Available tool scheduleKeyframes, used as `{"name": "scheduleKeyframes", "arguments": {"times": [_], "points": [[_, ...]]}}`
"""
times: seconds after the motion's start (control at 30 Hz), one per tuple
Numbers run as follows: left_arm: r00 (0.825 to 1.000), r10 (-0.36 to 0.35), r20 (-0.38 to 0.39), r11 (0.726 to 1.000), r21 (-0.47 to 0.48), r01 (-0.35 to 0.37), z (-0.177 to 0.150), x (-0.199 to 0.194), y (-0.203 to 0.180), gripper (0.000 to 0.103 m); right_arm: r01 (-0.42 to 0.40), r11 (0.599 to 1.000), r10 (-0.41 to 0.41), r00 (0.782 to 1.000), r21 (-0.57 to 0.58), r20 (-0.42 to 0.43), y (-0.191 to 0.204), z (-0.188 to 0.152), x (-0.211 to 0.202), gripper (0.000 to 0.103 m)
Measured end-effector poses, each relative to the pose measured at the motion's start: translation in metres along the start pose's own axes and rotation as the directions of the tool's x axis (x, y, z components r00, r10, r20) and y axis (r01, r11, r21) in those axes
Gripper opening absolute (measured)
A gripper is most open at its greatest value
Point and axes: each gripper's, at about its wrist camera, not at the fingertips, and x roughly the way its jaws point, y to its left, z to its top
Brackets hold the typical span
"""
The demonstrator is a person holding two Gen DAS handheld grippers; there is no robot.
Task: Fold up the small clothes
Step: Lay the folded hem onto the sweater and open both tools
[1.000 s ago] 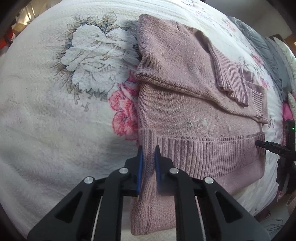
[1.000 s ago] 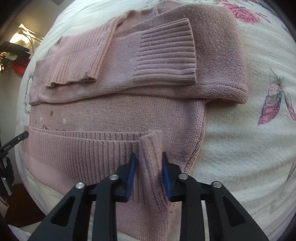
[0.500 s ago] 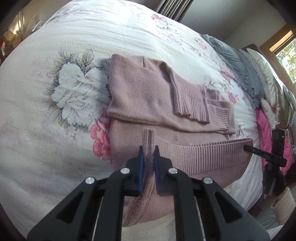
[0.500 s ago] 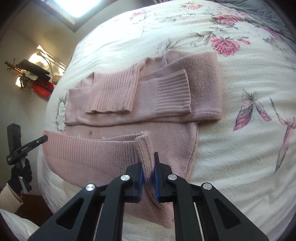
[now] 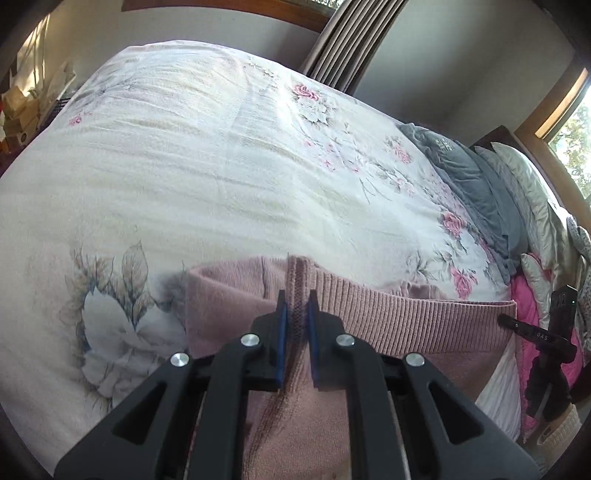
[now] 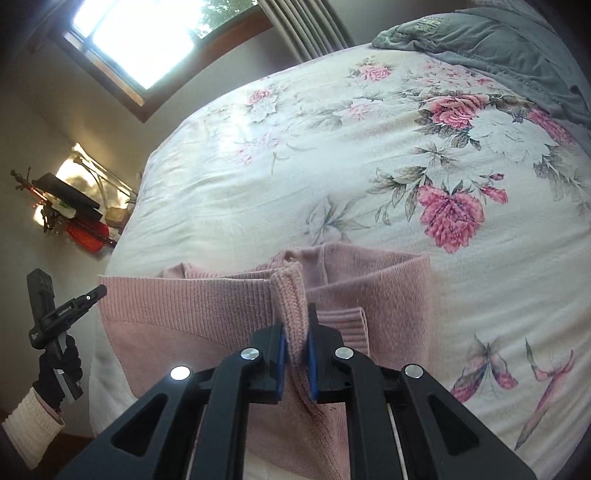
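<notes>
Over the bed (image 5: 207, 177), your left hand-held gripper (image 5: 295, 332) and right hand-held gripper (image 6: 295, 336) each pinch the sweater (image 6: 192, 314) hem, lifting it above the folded sleeves.

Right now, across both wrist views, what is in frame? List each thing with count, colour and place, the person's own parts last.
sweater: one, dusty pink knit, near edge of the bed, its ribbed hem raised between the two grippers
bedspread: one, white with pink and grey flowers, covering the bed
grey pillow: one, dark grey, at the bed's right end
pale pillows: a few, silvery, beyond the grey one
curtain: one, brownish, against the back wall
window: one, bright, wood-framed, upper left of the right wrist view
clutter on a side surface: red and black items, too small to name
left gripper: one, black with blue pads, pinching the hem
right gripper: one, same make, pinching the hem
gloved hand: one, black glove, cream cuff, holding the left gripper
</notes>
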Motion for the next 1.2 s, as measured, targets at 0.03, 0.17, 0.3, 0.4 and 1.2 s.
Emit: {"name": "scheduleKeyframes", "arguments": {"times": [0.03, 0.17, 0.3, 0.4, 1.2], "points": [[1.000, 0.016, -0.006, 1.000, -0.005, -0.016, 0.006, 0.009, 0.000, 0.008, 0.010, 1.000, -0.010, 1.000, 0.009, -0.004, -0.003, 0.005, 0.007, 0.009], [0.995, 0.083, -0.054, 0.996, -0.007, -0.084, 0.017, 0.044, 0.003, 0.008, 0.079, 0.997, -0.078, 0.996, 0.018, -0.048, -0.007, 0.020, 0.042, 0.009], [0.980, 0.149, -0.132, 0.989, 0.020, -0.148, 0.008, 0.070, 0.009, 0.012, 0.148, 0.989, -0.145, 0.986, 0.029, -0.087, -0.010, 0.015, 0.069, 0.018], [0.973, 0.159, -0.166, 0.987, 0.023, -0.157, -0.007, 0.071, 0.022, 0.016, 0.157, 0.987, -0.153, 0.984, 0.038, -0.087, -0.012, -0.001, 0.069, 0.032], [0.919, 0.195, -0.343, 0.979, 0.009, -0.204, -0.162, 0.037, 0.049, 0.013, 0.222, 0.964, -0.168, 0.935, 0.146, -0.313, -0.063, -0.155, 0.062, 0.016]]}}
